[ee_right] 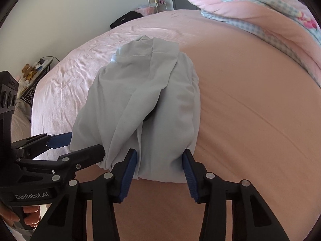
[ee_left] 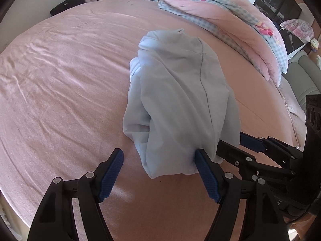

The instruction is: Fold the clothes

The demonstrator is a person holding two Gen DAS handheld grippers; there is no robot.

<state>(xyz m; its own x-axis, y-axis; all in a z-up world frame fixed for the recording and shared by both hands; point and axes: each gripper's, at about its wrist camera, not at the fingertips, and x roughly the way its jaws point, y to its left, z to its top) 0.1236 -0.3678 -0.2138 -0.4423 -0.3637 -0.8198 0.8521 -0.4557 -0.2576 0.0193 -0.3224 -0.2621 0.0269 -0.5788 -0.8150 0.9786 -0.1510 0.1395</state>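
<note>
As the cloth lies: grey garment [ee_left: 176, 104] runs long, away from both grippers.
Right gripper [ee_right: 160, 172]: half open, near end between its pads.
Left gripper [ee_left: 160, 176]: half open, only one pad touches; holds nothing.

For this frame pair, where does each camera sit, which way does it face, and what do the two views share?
Left wrist: sits on the left gripper, looking down along its fingers at the grey garment on the pink bed; the right gripper enters from the right.
Right wrist: sits on the right gripper, facing the same garment's near end; the left gripper and a hand show at left.
Shared: garment, bed, folded quilt, both grippers.
</note>
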